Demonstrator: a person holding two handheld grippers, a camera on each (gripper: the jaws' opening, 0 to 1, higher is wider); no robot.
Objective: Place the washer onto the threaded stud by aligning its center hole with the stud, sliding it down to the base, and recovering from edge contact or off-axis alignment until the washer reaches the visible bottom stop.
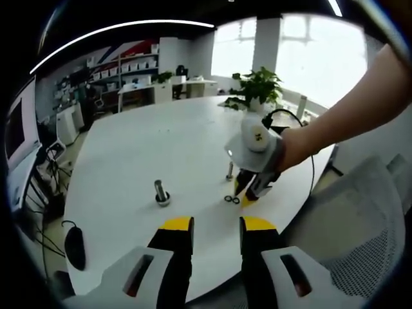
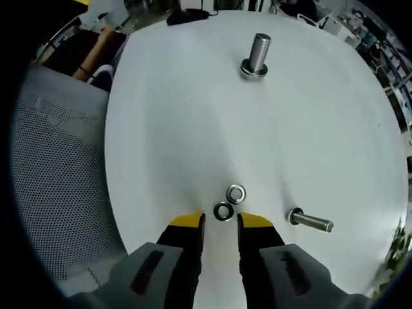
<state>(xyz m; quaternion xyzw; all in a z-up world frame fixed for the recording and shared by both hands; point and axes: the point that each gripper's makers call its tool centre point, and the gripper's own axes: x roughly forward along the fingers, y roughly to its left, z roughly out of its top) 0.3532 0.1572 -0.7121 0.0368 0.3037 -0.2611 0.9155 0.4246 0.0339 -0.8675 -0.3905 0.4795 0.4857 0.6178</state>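
A round white table [image 2: 161,116] stands in an office with shelves [image 1: 132,67], a plant [image 1: 257,87] and a mesh chair [image 2: 58,161]. One stud [image 2: 257,56] stands upright, a washer at its base; a second stud [image 2: 311,222] lies flat. Two washers [image 2: 230,202] lie flat (touching each other) just ahead of the right gripper [image 2: 220,222], jaws slightly apart. The left gripper [image 1: 215,225] hovers, jaws apart, gripping nothing.

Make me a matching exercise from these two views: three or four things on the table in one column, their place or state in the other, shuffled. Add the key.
1. upright stud
2. two washers
3. second stud
4. potted plant

A. at the table's far edge, near the window
B. flat on the table, just ahead of the right gripper
C. standing, a washer already at its base
D. beside the loose washers, nothing on it

Pairs: 1-C, 2-B, 3-D, 4-A
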